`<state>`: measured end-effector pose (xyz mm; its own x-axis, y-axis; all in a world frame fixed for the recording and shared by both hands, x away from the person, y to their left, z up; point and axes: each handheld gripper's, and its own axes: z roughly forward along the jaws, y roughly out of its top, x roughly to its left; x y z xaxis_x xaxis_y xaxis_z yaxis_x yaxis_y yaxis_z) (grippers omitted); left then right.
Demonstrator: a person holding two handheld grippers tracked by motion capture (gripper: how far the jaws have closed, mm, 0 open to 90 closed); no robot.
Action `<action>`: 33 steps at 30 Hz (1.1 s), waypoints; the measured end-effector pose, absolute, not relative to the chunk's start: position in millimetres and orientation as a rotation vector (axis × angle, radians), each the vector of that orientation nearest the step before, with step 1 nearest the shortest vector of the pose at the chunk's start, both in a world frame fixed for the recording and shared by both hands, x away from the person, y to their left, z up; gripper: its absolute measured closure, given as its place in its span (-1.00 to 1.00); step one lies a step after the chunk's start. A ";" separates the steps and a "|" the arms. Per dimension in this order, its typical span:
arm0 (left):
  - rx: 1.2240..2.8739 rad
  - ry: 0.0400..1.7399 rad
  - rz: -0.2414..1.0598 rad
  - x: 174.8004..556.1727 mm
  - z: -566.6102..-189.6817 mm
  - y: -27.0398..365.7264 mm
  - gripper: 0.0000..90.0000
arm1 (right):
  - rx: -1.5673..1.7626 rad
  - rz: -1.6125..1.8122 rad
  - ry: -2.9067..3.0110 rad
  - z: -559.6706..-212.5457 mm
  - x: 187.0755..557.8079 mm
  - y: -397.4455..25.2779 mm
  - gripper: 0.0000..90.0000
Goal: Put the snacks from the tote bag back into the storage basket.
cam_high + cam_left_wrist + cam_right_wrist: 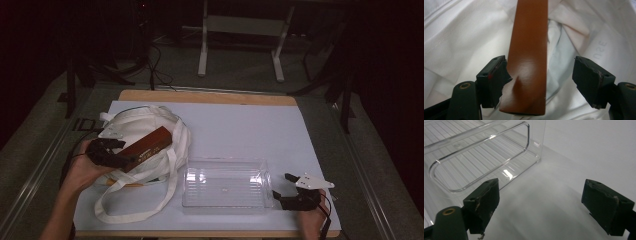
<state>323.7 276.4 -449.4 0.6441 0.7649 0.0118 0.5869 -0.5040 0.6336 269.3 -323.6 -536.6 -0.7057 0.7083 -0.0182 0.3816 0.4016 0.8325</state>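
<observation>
My left hand-held gripper stands open around the brown box lying on the white tote bag near the worktop's left edge, so closing off-centre could, I judge, skid it sideways.

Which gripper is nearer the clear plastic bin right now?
Right. The right gripper sits open just off the clear plastic bin at its end wall; the left gripper is across at the white tote bag, around the brown box.
</observation>
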 end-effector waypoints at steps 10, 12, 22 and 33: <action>2.327 1.100 0.339 335.0 -458.6 279.4 -0.48 | 0.936 1.219 2.295 -536.7 269.4 -323.6 -0.67; 2.337 1.107 0.326 336.9 -460.9 280.0 -0.47 | 0.934 1.218 2.295 -536.7 269.3 -323.5 -0.67; 2.454 1.101 0.311 345.7 -464.3 273.8 -0.32 | 0.932 1.217 2.298 -536.8 269.5 -323.3 -0.67; 2.583 1.126 0.260 352.1 -473.2 268.1 -0.21 | 0.931 1.217 2.303 -536.8 269.7 -323.3 -0.67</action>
